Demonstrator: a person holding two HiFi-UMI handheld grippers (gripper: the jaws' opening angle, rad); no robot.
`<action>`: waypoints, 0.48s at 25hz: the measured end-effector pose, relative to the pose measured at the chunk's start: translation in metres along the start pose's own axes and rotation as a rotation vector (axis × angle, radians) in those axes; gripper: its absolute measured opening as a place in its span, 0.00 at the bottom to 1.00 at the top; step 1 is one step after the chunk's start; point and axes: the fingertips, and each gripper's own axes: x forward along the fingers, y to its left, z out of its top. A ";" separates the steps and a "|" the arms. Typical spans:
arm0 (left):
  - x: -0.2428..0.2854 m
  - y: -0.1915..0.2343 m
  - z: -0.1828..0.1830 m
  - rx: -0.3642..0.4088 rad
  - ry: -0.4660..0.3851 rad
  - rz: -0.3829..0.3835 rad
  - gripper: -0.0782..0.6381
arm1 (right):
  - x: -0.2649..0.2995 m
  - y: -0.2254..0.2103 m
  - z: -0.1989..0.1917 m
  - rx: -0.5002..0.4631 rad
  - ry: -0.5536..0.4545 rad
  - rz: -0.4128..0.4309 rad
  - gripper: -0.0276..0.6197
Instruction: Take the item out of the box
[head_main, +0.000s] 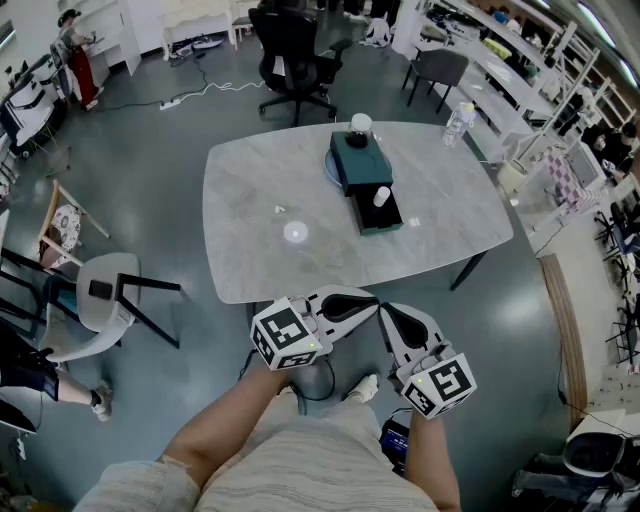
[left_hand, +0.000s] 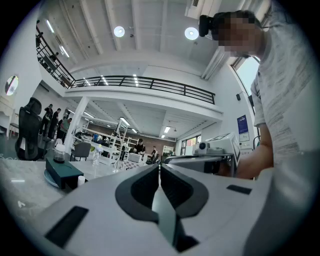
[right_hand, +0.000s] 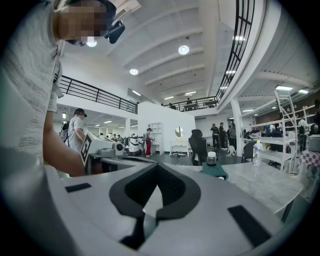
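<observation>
- Surface: one grey stone-look table (head_main: 260, 200) with rounded corners, on a grey floor in an open workshop hall; one black office chair (head_main: 295, 50) beyond it.
- On the table: one dark teal box (head_main: 352, 160), its drawer (head_main: 385, 218) pulled out toward the person; one small white item (head_main: 381, 197) upright in the drawer; one small jar (head_main: 360, 125) on the box top; one clear bottle (head_main: 457, 122) near the far right corner.
- Grippers, two: left gripper (head_main: 370, 306) and right gripper (head_main: 386, 314), both clenched with nothing between the jaws, held off the table's near edge, tips almost meeting.
</observation>
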 end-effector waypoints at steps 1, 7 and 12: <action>0.003 0.002 0.000 -0.001 0.001 0.001 0.14 | 0.000 -0.004 0.000 -0.002 0.001 0.002 0.07; 0.032 0.010 -0.002 -0.002 0.005 0.015 0.14 | -0.005 -0.034 0.000 -0.011 0.004 0.023 0.07; 0.067 0.022 0.000 -0.009 0.006 0.038 0.14 | -0.013 -0.075 0.004 -0.012 0.010 0.048 0.07</action>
